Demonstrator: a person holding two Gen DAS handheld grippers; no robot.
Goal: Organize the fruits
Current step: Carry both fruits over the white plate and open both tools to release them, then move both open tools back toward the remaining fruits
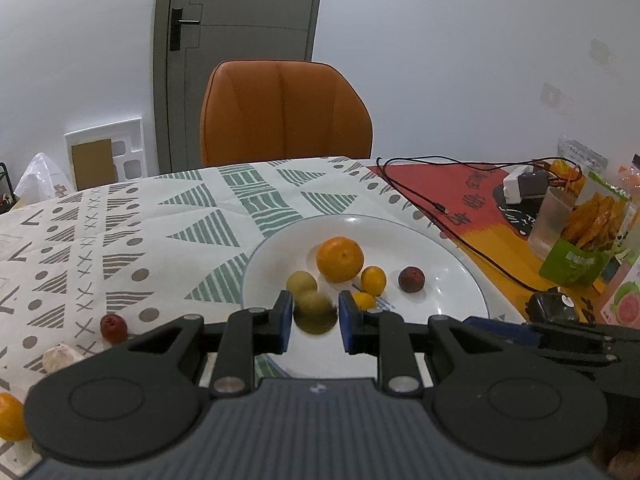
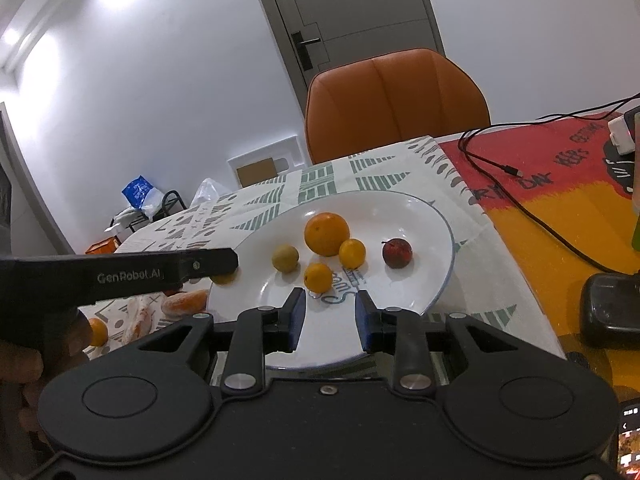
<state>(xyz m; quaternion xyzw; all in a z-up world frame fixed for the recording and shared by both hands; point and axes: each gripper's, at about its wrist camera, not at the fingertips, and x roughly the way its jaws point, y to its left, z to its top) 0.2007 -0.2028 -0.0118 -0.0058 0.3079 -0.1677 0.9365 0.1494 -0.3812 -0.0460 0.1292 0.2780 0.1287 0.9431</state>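
A white plate (image 1: 440, 248) on the patterned tablecloth holds a large orange (image 1: 340, 259), two small yellow-orange fruits (image 1: 373, 280), a yellow-green fruit (image 1: 302, 283) and a dark red fruit (image 1: 411, 279). My left gripper (image 1: 316, 322) is open over the plate's near left part. A second yellow-green fruit (image 1: 314, 306), blurred, sits between its fingers above its own dark shadow. The right wrist view shows the plate (image 2: 400, 216) and my right gripper (image 2: 330, 314), open and empty over the near rim. The left gripper (image 2: 230, 262) reaches in from the left.
On the cloth left of the plate lie a red date (image 1: 113, 327), a pale peeled piece (image 1: 60, 357) and another orange (image 1: 10, 422). A black cable (image 1: 460, 236), a cup (image 1: 554, 220) and snack bags (image 1: 592, 236) crowd the right side. An orange chair (image 1: 284, 112) stands behind the table.
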